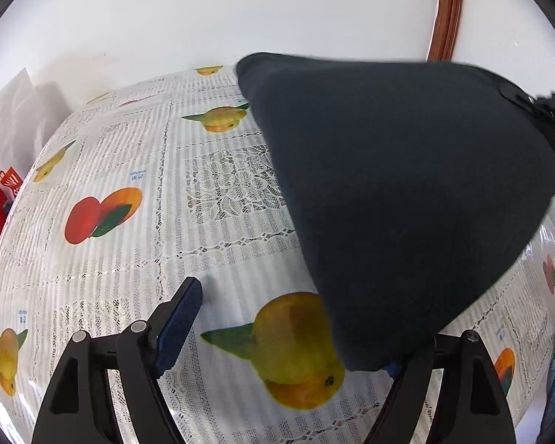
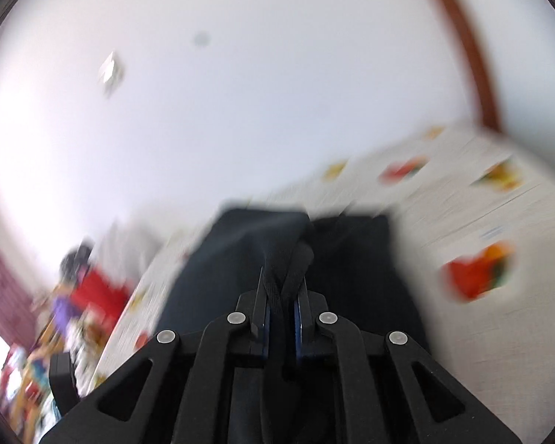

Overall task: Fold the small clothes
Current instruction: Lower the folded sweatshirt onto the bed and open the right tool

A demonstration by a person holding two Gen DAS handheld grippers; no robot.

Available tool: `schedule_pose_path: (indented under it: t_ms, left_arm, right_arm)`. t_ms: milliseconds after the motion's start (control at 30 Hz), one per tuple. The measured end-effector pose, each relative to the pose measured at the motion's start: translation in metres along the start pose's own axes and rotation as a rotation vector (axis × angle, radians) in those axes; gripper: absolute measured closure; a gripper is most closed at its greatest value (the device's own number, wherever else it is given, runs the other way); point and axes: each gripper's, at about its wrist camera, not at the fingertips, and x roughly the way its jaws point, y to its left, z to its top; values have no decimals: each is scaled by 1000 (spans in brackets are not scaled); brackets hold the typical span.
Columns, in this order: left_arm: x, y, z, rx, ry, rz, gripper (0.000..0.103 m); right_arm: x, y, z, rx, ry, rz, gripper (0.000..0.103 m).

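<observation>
Across the right half of the left wrist view hangs the dark navy cloth garment (image 1: 407, 199), lifted above the bench (image 1: 211, 244) with its fruit-printed lace-pattern cover. At the lower edge the left gripper (image 1: 285, 336) tilts down toward the bench, jaws wide, holding nothing, the garment's low corner draped over its right finger. In the blurred right wrist view, the right gripper (image 2: 281, 292) is clamped on a fold of the garment (image 2: 240, 259).
</observation>
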Motion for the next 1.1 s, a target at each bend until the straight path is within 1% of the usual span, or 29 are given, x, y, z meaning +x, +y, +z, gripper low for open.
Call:
schedule_pose_path:
  t_ms: [67, 167, 200, 233, 333, 400, 467, 567, 600, 633, 667, 700, 767, 833, 867, 900, 967, 1000, 1033, 1067, 1100]
  left_arm:
    - [2, -2, 2, 14, -1, 0, 22]
    - [-1, 1, 0, 13, -1, 0, 22]
    - [-5, -2, -6, 12, 1, 1, 22]
    - [-5, -1, -6, 10, 4, 2, 22]
    - [-7, -2, -1, 14, 17, 4, 22]
    - [-10, -1, -3, 19, 21, 5, 23]
    - [-16, 1, -6, 21, 17, 0, 23]
    - [-35, 0, -14, 27, 6, -27, 24]
    - [-42, 0, -17, 31, 0, -33, 25]
    - [-47, 0, -20, 30, -3, -46, 25]
    - [-54, 1, -23, 22, -5, -69, 25]
    - [-62, 2, -25, 11, -14, -96, 25]
    - [-75, 2, -26, 6, -37, -115, 25]
    - [-83, 0, -20, 8, -60, -118, 25]
    - [-83, 0, -15, 8, -68, -114, 25]
    - [-83, -1, -8, 4, -81, -103, 25]
    - [-74, -2, 4, 3, -88, -87, 25]
    - [-69, -3, 8, 5, -84, -77, 25]
    - [-60, -3, 11, 4, -71, -62, 25]
    - [-51, -3, 12, 5, -54, -45, 25]
    - [-39, -3, 10, 10, -31, -29, 23]
  right_arm:
    - [-2, -11, -9, -10, 39, -45, 94]
    - [13, -25, -32, -44, 122, -141, 94]
    - [17, -28, -37, -37, 146, -153, 94]
    - [20, -32, -41, -27, 159, -157, 94]
    - [17, -34, -41, -14, 159, -160, 91]
    - [16, -33, -36, -21, 164, -189, 88]
    - [13, -30, -35, -59, 179, -217, 84]
    - [1, -30, -40, -128, 202, -250, 81]
    - [-2, -31, -41, -140, 208, -256, 80]
    - [-8, -33, -41, -147, 212, -263, 77]
    - [-14, -35, -41, -145, 211, -266, 76]
    - [-21, -35, -40, -138, 208, -268, 76]
    - [-37, -32, -39, -116, 177, -258, 75]
    - [-48, -23, -40, -113, 150, -207, 72]
    - [-48, -19, -43, -123, 156, -193, 72]
    - [-46, -15, -48, -145, 175, -203, 72]
    - [-38, -15, -59, -174, 215, -254, 72]
    - [-35, -19, -65, -176, 231, -276, 72]
    - [-36, -23, -67, -158, 236, -273, 72]
    - [-38, -28, -67, -136, 236, -273, 68]
    - [-40, -29, -67, -127, 240, -282, 65]
